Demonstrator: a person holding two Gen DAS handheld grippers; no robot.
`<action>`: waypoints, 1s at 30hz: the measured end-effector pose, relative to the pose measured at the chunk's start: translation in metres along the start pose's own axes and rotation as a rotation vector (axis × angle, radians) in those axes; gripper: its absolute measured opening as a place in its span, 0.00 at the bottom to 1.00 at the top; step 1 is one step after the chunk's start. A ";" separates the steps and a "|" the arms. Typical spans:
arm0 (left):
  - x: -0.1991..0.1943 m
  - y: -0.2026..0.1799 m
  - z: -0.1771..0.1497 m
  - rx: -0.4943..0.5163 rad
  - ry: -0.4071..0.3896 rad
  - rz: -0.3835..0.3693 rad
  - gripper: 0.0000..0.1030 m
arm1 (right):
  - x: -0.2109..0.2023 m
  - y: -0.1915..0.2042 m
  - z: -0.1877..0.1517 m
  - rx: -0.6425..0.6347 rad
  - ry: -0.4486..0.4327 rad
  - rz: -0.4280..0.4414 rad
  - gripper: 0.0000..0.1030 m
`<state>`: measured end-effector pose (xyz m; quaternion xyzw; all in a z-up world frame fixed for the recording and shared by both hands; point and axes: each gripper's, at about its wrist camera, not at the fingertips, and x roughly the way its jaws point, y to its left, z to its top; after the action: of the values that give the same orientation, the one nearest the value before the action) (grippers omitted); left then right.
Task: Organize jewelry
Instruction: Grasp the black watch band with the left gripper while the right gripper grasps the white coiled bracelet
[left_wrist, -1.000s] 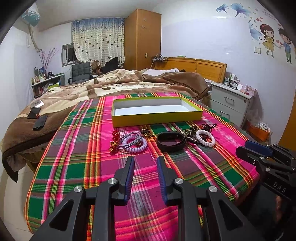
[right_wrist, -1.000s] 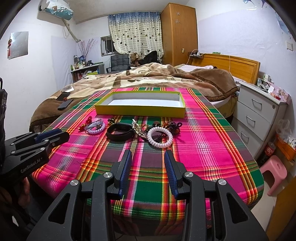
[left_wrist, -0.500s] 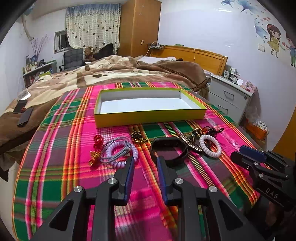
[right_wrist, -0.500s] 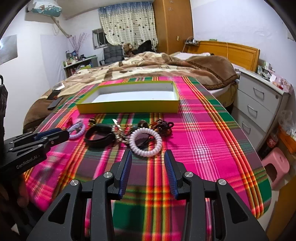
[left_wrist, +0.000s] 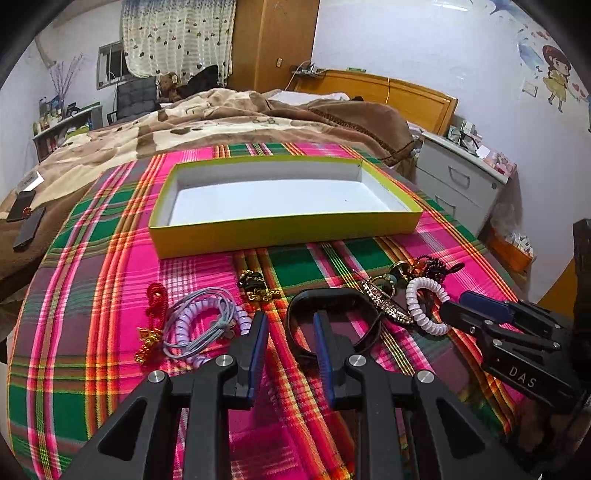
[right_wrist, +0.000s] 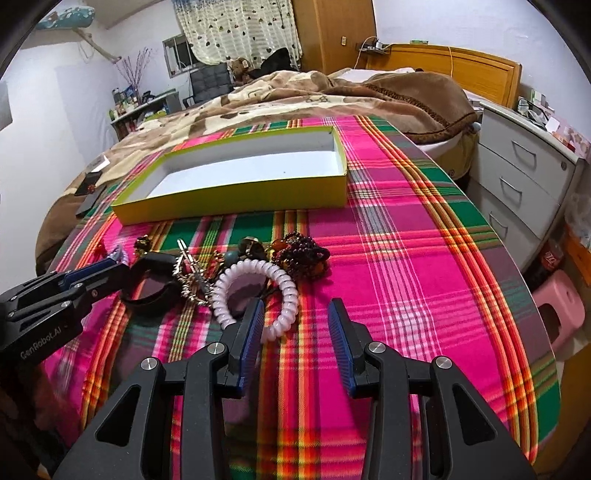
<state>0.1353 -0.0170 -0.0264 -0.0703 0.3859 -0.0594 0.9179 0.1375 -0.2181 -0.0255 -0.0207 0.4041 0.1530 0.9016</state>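
Both grippers are hanging open and empty — the left gripper (left_wrist: 290, 341) low-centre over the black band (left_wrist: 328, 321), the right gripper (right_wrist: 295, 328) at the white coil bracelet (right_wrist: 256, 295). The yellow box (left_wrist: 284, 230) above them is holding nothing — sorting is barely beginning.

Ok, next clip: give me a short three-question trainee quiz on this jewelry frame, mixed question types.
1. True or false: the yellow box already holds jewelry.
2. Which item lies nearest the right claw? A) white spiral bracelet B) red knot charm C) purple spiral bracelet
3. Fill in: both claws are ____, and the left claw holds nothing.

Key: 1 false, its white floor is bare. 2 A. 3 open.
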 end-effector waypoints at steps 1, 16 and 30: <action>0.002 0.000 0.001 0.000 0.001 -0.003 0.24 | 0.002 -0.001 0.001 0.005 0.007 0.010 0.36; 0.014 -0.009 0.001 0.042 0.045 0.051 0.14 | 0.005 -0.001 0.005 -0.027 0.035 0.011 0.10; -0.009 -0.004 -0.014 0.036 0.007 0.036 0.04 | -0.016 0.000 -0.009 0.000 0.016 0.027 0.09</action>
<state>0.1193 -0.0203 -0.0292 -0.0466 0.3894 -0.0499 0.9185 0.1214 -0.2238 -0.0199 -0.0166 0.4114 0.1651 0.8962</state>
